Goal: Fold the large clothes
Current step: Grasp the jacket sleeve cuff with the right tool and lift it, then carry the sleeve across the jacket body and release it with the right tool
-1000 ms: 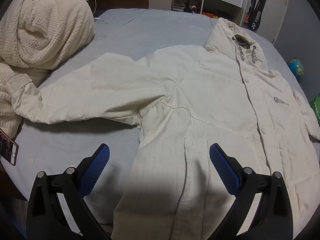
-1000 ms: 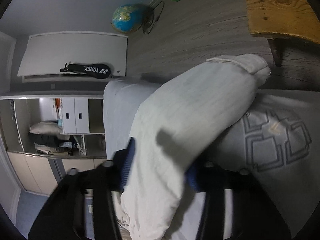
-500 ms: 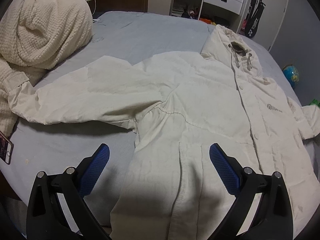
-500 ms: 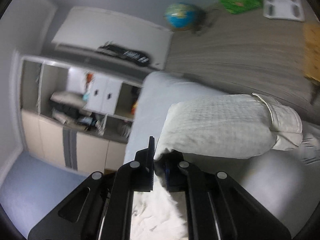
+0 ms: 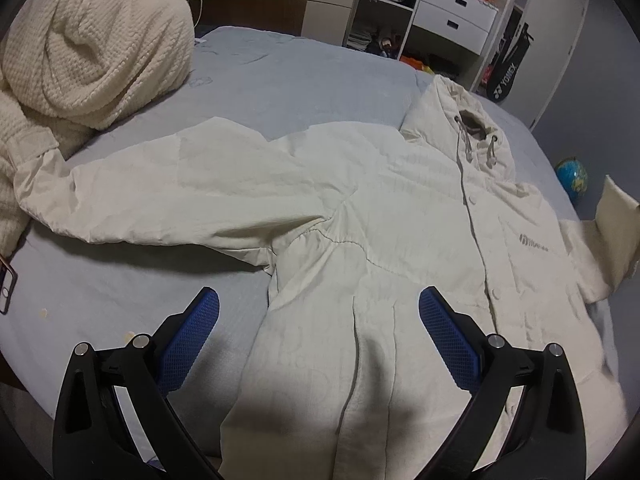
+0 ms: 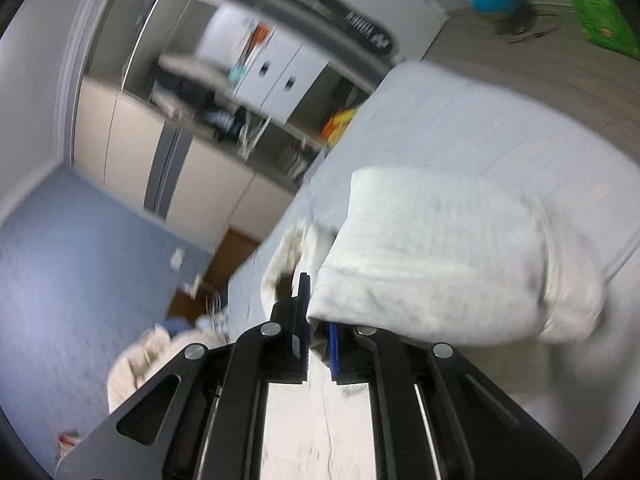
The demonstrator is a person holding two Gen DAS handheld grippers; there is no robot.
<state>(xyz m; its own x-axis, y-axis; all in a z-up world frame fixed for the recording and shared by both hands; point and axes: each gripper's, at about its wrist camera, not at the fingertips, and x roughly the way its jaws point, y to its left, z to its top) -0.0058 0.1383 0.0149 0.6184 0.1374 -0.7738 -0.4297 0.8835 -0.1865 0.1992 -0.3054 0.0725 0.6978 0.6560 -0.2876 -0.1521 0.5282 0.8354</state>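
A large cream hooded jacket [image 5: 380,216] lies face up on the blue-grey bed [image 5: 288,80], hood toward the far right, one sleeve [image 5: 160,200] stretched out to the left. My left gripper [image 5: 318,328] is open and empty, hovering above the jacket's lower hem. My right gripper [image 6: 316,332] is shut on the jacket's other sleeve [image 6: 440,264] and holds it lifted above the bed; that raised sleeve cuff also shows at the right edge of the left wrist view [image 5: 616,232].
A bundled cream knit blanket [image 5: 92,44] sits at the bed's far left. A phone [image 5: 6,284] lies at the left edge. Shelves and white drawers [image 5: 452,12] stand behind the bed. A globe [image 5: 572,180] is on the floor at right.
My right gripper has swung the held sleeve up and turned toward the bed's head. The raised cuff has come into the left wrist view. My left gripper has shifted slightly and stayed open.
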